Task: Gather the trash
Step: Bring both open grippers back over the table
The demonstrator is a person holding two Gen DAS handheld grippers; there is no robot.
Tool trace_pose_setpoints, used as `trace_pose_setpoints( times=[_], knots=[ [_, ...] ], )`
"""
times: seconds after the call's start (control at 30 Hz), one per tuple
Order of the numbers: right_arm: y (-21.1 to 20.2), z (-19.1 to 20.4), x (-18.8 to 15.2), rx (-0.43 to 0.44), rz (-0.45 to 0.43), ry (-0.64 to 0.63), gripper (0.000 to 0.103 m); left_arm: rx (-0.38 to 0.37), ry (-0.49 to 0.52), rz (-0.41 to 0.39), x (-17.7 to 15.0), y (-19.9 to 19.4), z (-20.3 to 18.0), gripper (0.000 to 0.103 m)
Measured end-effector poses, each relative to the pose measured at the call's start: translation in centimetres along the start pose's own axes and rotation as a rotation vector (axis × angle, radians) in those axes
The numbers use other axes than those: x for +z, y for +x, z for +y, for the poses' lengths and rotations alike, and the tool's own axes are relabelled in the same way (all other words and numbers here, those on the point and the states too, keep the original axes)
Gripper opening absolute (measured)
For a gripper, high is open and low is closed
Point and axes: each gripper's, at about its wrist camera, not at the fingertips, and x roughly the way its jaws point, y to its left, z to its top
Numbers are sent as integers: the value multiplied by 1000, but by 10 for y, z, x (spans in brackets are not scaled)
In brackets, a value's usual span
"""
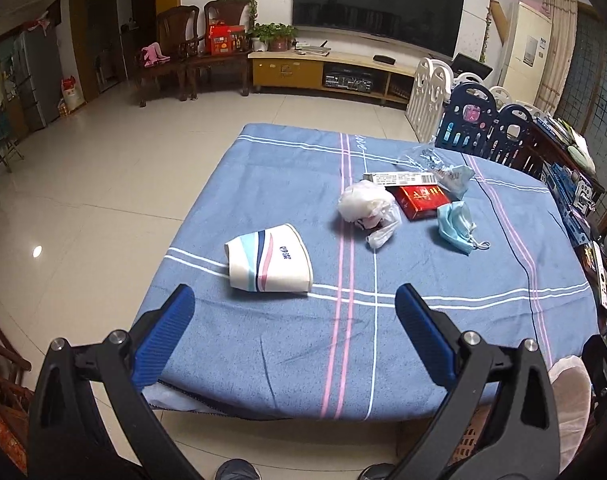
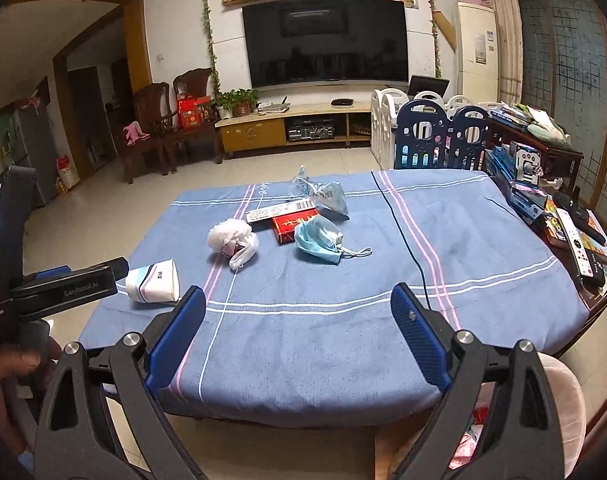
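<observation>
Trash collection not yet begun: all items lie uncollected on the bench

Both grippers are held at the near edge of the bench (image 2: 463, 232), which is covered with a blue cloth; the left gripper (image 1: 295, 316) is spread wide with nothing between its blue pads, and the right gripper (image 2: 297, 320) likewise stands fully open and empty. Just ahead and to the left of the left gripper a crushed paper cup (image 1: 269, 258) is seen on its side. Further ahead a crumpled white plastic bag (image 1: 367, 204), a red carton (image 1: 421, 200), a white barcode box (image 1: 399, 178), a blue face mask (image 1: 457, 228) and clear wrapping (image 1: 431, 162) are grouped near together. What is judged to be a lined bin (image 2: 559, 400) is noted below and to the right of the right gripper. No item has been gripped; every piece is judged outstanding
</observation>
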Motion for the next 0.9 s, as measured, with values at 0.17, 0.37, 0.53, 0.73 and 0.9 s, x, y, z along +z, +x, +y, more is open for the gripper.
trace_pose_setpoints(
  times=[0.17, 0.37, 0.53, 0.73, 0.9],
  knots=[
    [3, 1, 0, 1, 6, -1, 92, -2, -1, 3, 0, 1, -1, 100],
    [4, -1, 1, -2, 8, 9, 92, -11, 15, 10, -2, 2, -6, 100],
    [5, -1, 0, -1, 9, 9, 92, -13, 19, 12, -3, 2, -8, 100],
    [20, 0, 7, -4, 26, -5, 92, -3, 51, 26, -4, 13, -20, 100],
    [74, -10, 26, -47, 82, 37, 92, 21, 73, 64, 0, 41, -31, 100]
  ],
)
